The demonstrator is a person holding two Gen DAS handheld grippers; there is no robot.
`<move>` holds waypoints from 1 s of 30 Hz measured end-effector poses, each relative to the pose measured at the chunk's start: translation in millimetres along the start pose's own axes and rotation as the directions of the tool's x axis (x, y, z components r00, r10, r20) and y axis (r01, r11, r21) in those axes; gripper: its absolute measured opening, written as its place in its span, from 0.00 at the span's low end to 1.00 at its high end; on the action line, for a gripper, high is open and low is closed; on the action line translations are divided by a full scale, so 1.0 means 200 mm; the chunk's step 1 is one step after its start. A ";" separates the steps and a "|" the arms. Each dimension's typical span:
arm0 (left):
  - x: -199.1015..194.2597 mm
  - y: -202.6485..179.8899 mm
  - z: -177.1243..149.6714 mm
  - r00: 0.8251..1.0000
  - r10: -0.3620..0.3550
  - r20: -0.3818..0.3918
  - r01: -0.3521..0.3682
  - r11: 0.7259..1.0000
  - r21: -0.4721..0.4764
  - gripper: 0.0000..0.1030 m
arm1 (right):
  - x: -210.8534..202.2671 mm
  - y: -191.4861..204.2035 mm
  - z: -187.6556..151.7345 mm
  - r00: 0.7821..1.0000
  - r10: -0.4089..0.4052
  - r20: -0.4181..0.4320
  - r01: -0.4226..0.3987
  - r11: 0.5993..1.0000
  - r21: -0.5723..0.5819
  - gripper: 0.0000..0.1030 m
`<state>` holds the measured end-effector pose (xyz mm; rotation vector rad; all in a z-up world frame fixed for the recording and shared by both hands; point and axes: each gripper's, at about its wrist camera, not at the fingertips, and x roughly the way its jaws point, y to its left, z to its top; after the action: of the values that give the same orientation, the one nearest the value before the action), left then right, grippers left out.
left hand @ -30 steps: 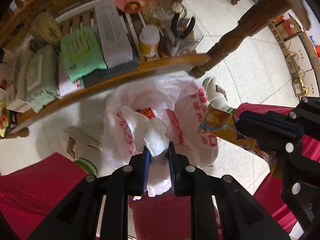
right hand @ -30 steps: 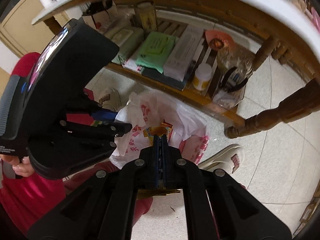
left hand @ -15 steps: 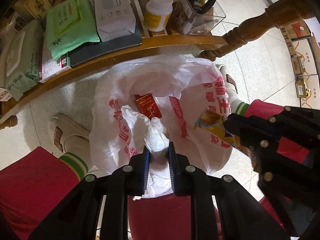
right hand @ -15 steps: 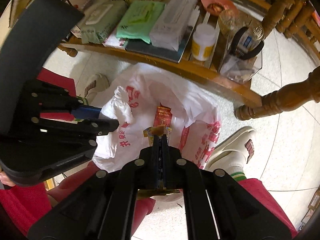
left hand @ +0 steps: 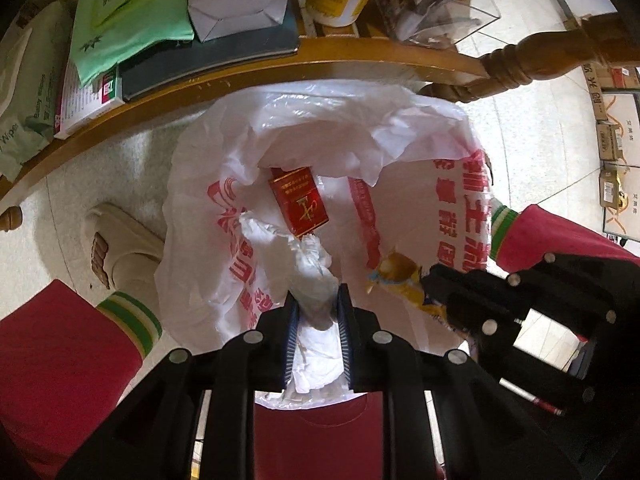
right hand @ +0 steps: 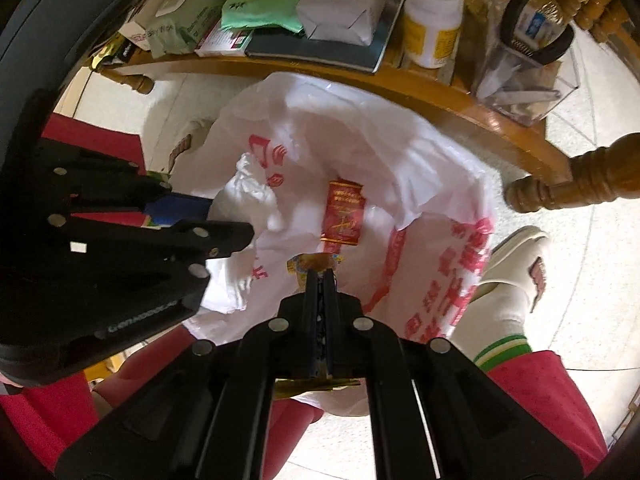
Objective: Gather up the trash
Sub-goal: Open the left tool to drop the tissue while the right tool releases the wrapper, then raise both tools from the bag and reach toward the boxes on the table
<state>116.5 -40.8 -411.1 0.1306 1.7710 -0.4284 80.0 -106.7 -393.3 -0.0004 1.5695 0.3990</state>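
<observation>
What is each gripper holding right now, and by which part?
Left gripper: crumpled white tissue, pinched mid-wad. Right gripper: yellow wrapper, clamped across its middle, ends sticking out.

Bag mouth (left hand: 320,140) open below; wooden shelf edge (left hand: 248,74) overhangs its far rim, legs (left hand: 60,360) flank both sides.

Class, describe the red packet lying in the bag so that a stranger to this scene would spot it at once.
Find the white plastic bag with red print, open on the floor below the wooden shelf. Deep inside it lies a flat red packet with gold lettering. It is the only solid red, box-shaped thing there; the rest is crumpled white.
</observation>
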 end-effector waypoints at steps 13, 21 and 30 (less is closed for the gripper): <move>0.00 0.06 -0.01 1.000 -0.006 -0.016 0.005 0.998 -0.066 0.61 | 0.00 -0.02 -0.01 1.000 -0.013 0.004 0.013 1.000 0.005 0.36; -0.10 0.01 -0.05 0.998 0.037 0.045 -0.036 0.999 -0.024 0.67 | -0.09 0.04 -0.04 0.999 -0.025 0.047 0.026 0.999 -0.028 0.45; -0.31 -0.02 -0.17 0.985 0.129 0.115 -0.129 0.992 -0.005 0.71 | -0.33 0.08 -0.16 0.990 -0.047 0.134 0.048 0.999 -0.006 0.65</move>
<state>99.0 -23.4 -344.6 0.2170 1.6385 -0.3378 47.1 -115.4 -324.9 -0.0176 1.4328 0.3618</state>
